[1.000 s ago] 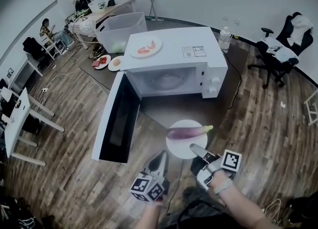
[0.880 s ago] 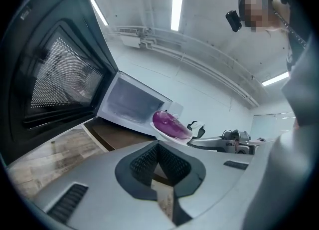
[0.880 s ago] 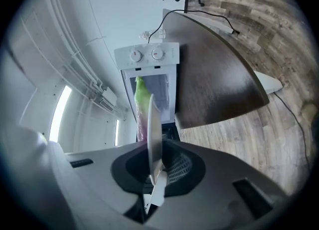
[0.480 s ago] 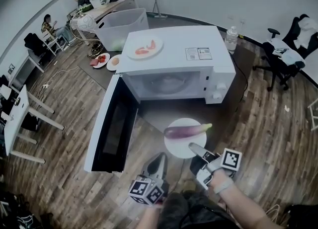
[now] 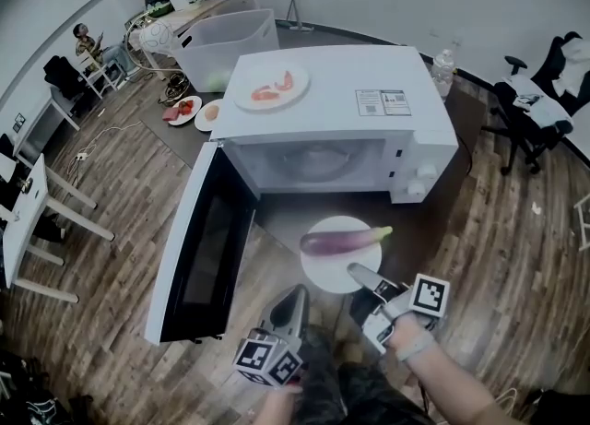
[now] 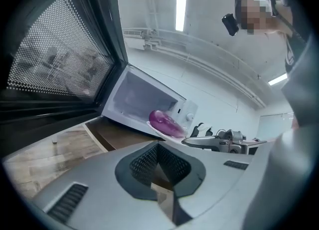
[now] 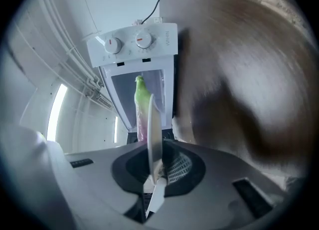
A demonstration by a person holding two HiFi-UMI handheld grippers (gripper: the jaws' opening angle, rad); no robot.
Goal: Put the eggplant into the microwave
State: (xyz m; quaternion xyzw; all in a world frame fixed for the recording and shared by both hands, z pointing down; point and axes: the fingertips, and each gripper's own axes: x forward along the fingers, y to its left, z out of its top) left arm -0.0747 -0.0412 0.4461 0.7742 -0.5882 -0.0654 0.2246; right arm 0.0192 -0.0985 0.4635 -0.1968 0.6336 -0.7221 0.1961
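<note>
Plate (image 5: 324, 273) moved nearer microwave (image 5: 341, 100); right gripper view shows fingers (image 7: 84, 184) clamping it.

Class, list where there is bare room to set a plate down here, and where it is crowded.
Free: the microwave cavity, bare beside its open door; the microwave top beside the food plate. Crowded: the table before the microwave, where the right gripper holds the plate with the eggplant.

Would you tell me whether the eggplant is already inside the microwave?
No, the eggplant lies on a white plate outside, in front of the open microwave.
</note>
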